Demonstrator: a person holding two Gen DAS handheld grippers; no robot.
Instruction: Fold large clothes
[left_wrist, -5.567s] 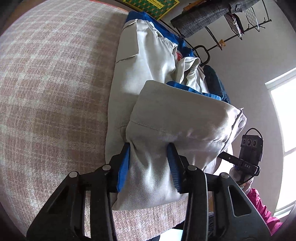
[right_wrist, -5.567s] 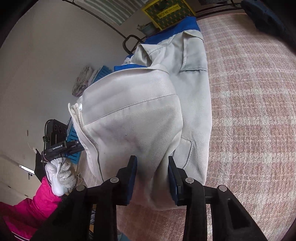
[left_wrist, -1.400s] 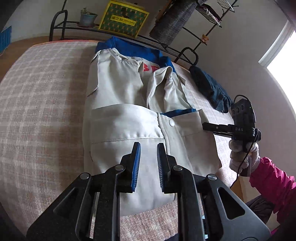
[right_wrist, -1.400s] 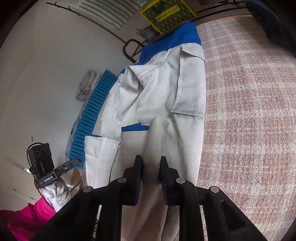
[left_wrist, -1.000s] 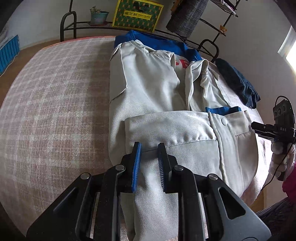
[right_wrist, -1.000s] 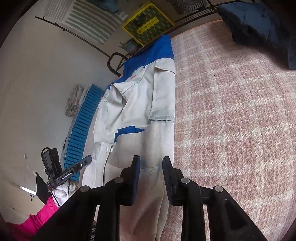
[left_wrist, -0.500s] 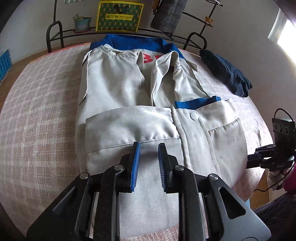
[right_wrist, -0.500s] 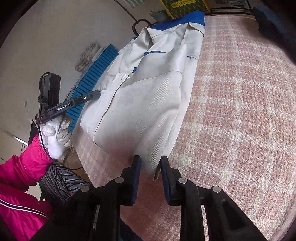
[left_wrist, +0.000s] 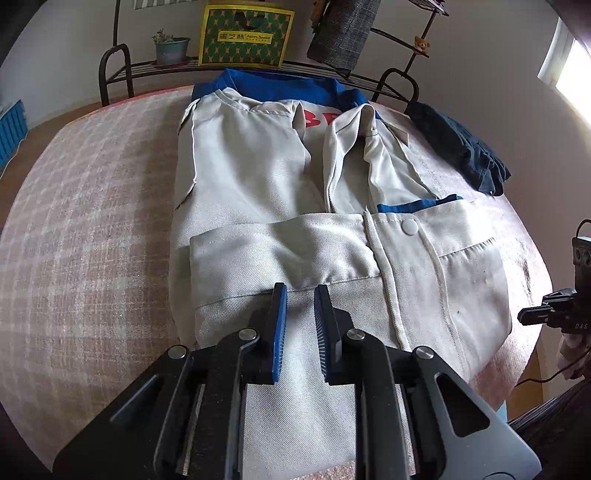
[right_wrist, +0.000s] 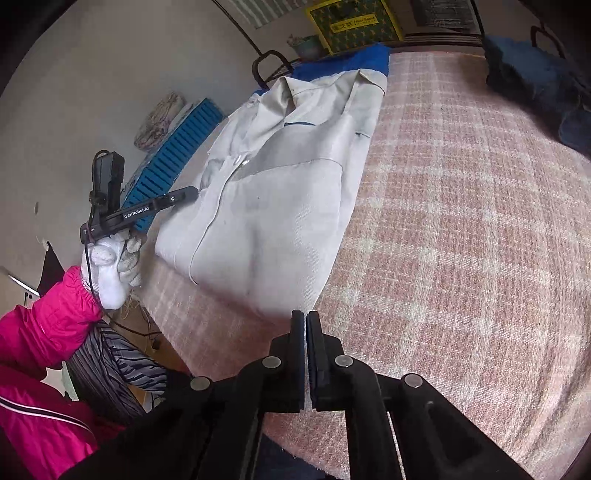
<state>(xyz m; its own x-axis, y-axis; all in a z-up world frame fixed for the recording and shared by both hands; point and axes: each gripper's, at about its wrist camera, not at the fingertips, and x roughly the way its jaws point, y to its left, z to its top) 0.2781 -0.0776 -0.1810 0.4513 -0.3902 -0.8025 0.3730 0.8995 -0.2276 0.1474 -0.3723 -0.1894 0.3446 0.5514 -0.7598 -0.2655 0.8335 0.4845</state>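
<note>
Left wrist view: we look down along the left hand-held gripper, whose blue-padded fingers stand a little apart above the folded-up lower part of a pale grey work jacket; we see no cloth caught between the pads. We find the jacket lying front-up on a bed covered in pink checked fabric, its blue collar toward the far edge and its bottom portion turned up over the chest, so that a white snap button and a strip of blue lining face upward. We note a dark blue garment bunched on the bed to the jacket's right, near the far corner. Behind the bed we see a black metal rack carrying a potted plant and a yellow-and-green box. In the right wrist view, the right hand-held gripper hangs just off the near corner of the folded jacket, its jaws nearly pressed together after closing and then easing slightly, with nothing between them; the cloth corner lies just beyond the fingertips. We also see there the person's white-gloved left hand, in a pink sleeve, gripping the other tool beside the jacket's opposite edge.
</note>
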